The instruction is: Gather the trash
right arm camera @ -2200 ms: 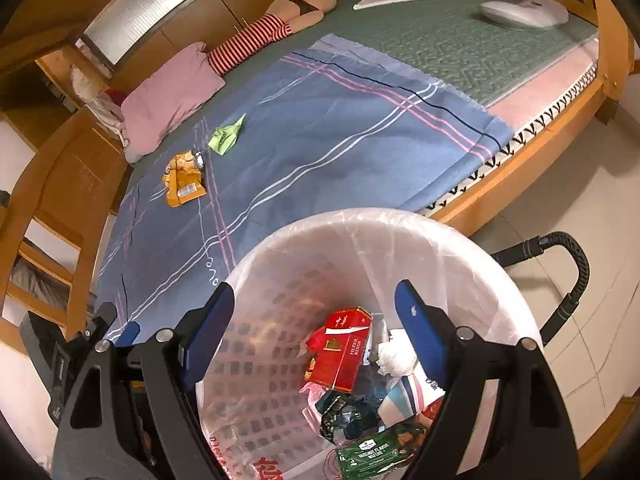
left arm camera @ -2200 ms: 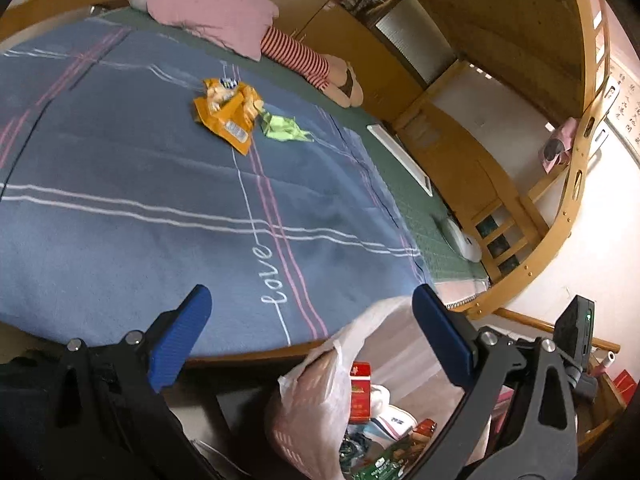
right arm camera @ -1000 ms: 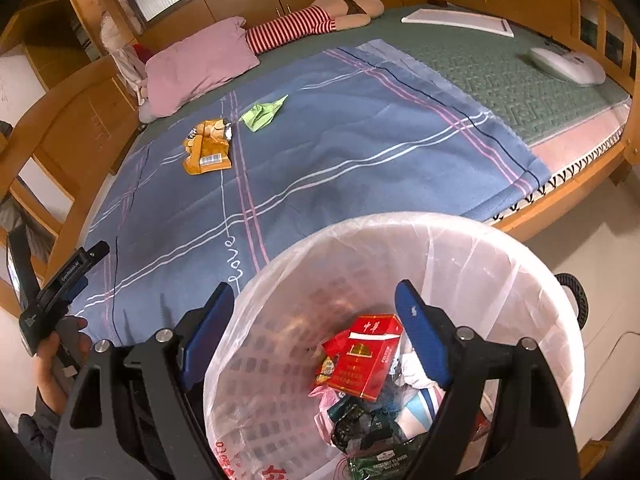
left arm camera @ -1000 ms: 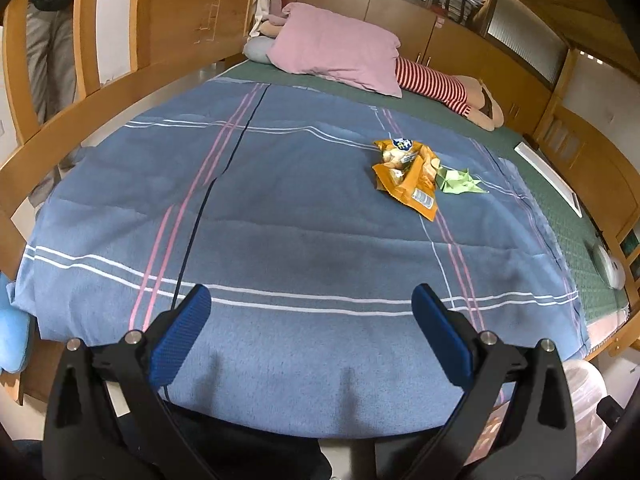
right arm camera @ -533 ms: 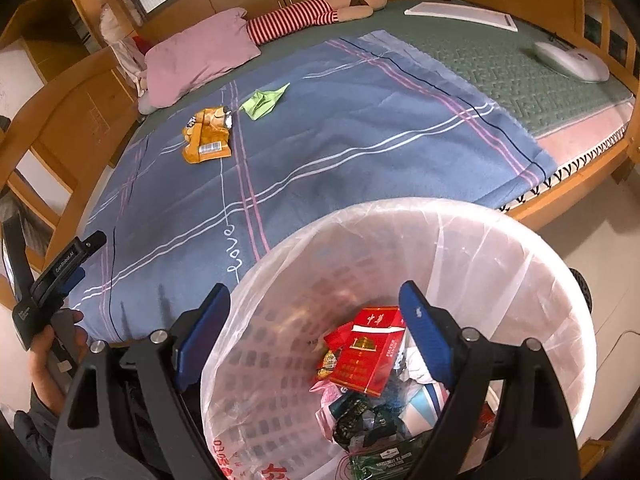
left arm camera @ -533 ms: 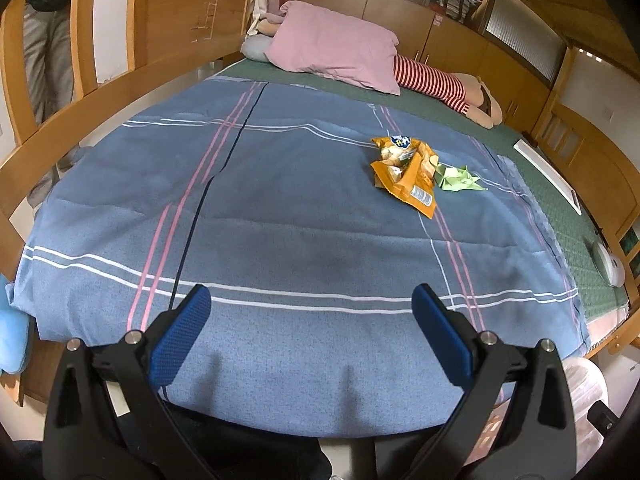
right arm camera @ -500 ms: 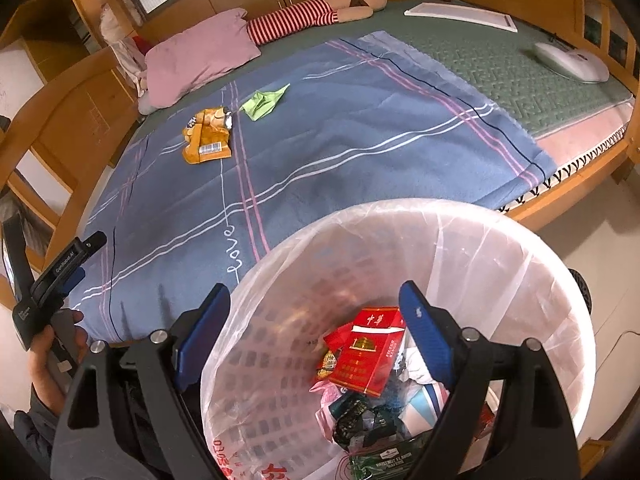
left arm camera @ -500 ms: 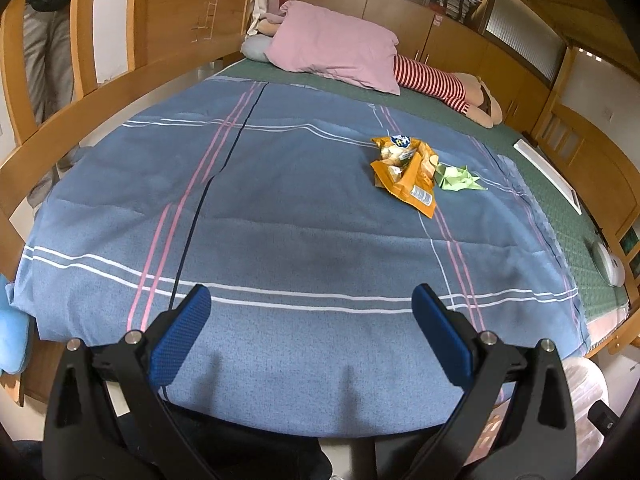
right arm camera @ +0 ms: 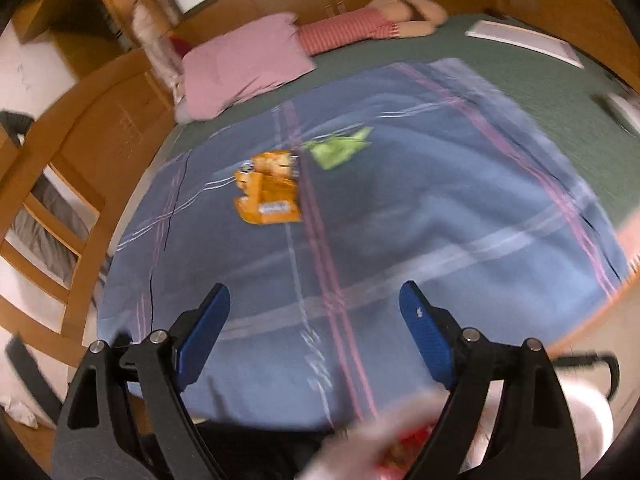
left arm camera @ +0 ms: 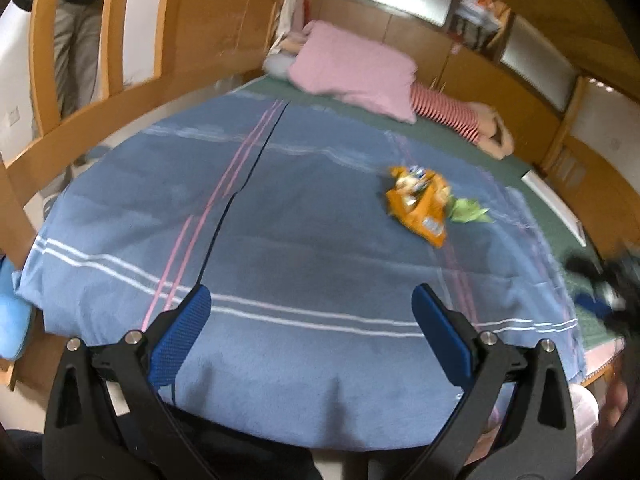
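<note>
While both grippers stand wide open and empty at the foot of the blanket (left arm camera: 280,240), the step in hand looks like the reach for the litter on it. The orange bag (left arm camera: 420,210) lies at about 1 o'clock from the left gripper (left arm camera: 311,330), well apart from it, with the green wrapper (left arm camera: 468,212) just beside it on the far side. From the right gripper (right arm camera: 314,322) the bag (right arm camera: 268,194) sits near 11 o'clock and the wrapper (right arm camera: 340,148) at 12.

To do this well, I would send one gripper per piece: come in low over the blanket, pinch a raised crumple of foil, not a flat edge, and avoid catching cloth. The bag is probably light and springy, so close fully before lifting.

Only the right view shows the bin (right arm camera: 400,432), a blurred pale rim with something red inside at 6 o'clock. Only the left view shows the other gripper, a dark blur at 3 o'clock.
</note>
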Available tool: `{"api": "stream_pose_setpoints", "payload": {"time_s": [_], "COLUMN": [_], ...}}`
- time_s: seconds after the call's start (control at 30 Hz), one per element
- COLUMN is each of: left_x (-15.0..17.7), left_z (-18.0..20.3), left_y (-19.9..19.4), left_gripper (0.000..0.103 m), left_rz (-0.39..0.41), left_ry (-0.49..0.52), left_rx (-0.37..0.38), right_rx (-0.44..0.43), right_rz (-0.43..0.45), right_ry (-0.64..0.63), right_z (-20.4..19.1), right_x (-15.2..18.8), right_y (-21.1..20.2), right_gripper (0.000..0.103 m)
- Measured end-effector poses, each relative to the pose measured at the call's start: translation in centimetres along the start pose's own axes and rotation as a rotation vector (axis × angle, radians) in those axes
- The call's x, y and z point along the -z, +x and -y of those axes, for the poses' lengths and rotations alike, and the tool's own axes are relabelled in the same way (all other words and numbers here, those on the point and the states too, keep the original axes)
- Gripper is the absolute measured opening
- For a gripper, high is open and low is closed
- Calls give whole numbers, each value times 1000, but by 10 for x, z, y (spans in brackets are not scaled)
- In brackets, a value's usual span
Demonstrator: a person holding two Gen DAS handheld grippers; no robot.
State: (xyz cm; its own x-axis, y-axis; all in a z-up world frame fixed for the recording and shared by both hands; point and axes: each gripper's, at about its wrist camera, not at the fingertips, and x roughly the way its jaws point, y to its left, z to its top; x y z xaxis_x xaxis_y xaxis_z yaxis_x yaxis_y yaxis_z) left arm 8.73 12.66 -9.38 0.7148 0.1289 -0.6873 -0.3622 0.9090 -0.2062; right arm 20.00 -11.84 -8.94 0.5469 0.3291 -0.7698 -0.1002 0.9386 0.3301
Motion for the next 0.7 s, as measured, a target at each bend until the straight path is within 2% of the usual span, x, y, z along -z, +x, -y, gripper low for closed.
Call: {"api": "stream_pose_setpoints", "payload": {"time_s": [0.07,0.2,0.3,0.4,0.47,0.5,0.6,0.7], "left_x": [-1,-3,-7,-9,-9,-10,-10,-9], "left_z": [-1,-2,-6,-14,-19,-22,-26,-26], "left_y": [1,-3,0,5,4,4,4,2], "left_gripper": [100,100,100,100,100,100,100,100], "left_rz": [-4,39,52,32,41,45,42,47], "left_ry": [-7,-26,-52,-94,-127,-146,-171,-172], "left_rx": [6,8,-6,-14,-19,-19,-16,-19], "right_rx": [9,10,69,103,117,107,117,87], "right_rz": [-17,-62,-76,-118,-134,-151,-142,-175], "right_ry": [1,19,-21,17,35,19,-61,-139], "right_z": [-14,-38,-60,-64,-65,-68,-77,-86], "right_x": [-24,-57,-74,-84,-85,-83,-76,-62], "right_y": [37,105,153,195,212,221,220,209], "right_gripper": [85,85,85,85,83,71,59,56]}}
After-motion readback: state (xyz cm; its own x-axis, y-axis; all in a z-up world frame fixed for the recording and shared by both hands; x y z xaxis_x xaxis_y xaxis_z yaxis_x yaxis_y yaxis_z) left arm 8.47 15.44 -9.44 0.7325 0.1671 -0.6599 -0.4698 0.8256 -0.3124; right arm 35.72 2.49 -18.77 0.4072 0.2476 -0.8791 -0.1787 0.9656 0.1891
